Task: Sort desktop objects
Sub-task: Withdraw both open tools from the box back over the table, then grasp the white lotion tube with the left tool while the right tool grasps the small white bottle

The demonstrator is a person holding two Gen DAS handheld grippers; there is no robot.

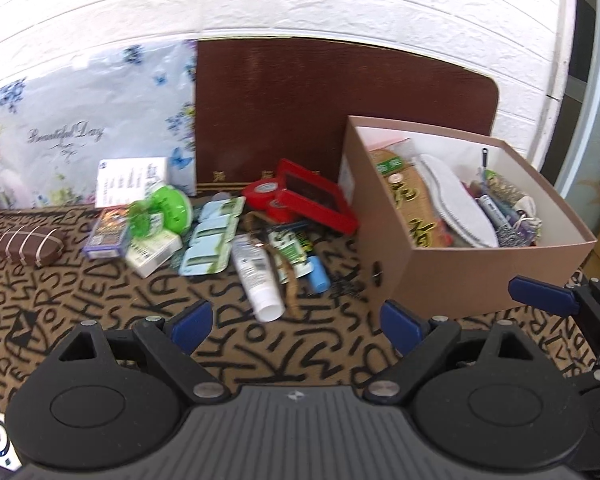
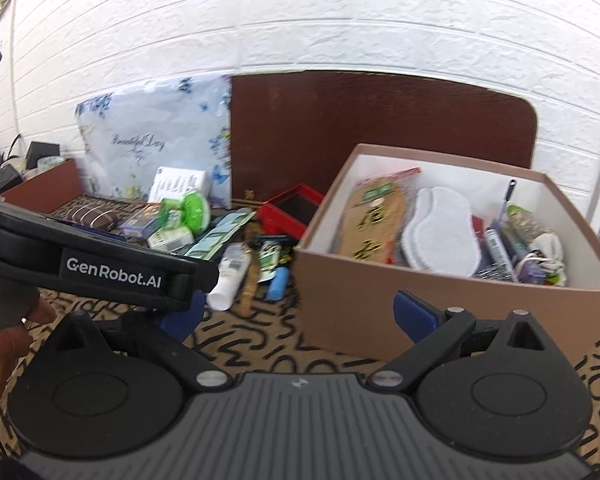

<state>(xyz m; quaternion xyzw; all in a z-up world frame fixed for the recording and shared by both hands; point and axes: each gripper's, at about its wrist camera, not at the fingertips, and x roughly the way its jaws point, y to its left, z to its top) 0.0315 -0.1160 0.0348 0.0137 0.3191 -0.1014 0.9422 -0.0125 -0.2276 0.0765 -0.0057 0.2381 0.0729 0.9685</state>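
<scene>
Nearest the cameras: left gripper (image 1: 296,322) and right gripper (image 2: 300,314), blue-padded fingers spread wide, holding nothing.
Left to sort: white plastic tube (image 1: 256,276), blue cylinder (image 1: 318,274), green round plastic piece (image 1: 168,210), red flat case (image 1: 318,200), lying loose on the letter-printed cloth (image 1: 80,300).
Already sorted: brown cardboard box (image 2: 440,312) at right, partly filled; seems about half done.

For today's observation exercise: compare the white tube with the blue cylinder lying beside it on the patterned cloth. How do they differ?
The white tube is longer than the blue cylinder. The white tube is white with a printed label; the blue cylinder is plain light blue. The white tube widens to a flat cap at its near end; the blue cylinder keeps one even width. Both lie flat on the cloth, left of the cardboard box, untouched by either tool.
</scene>
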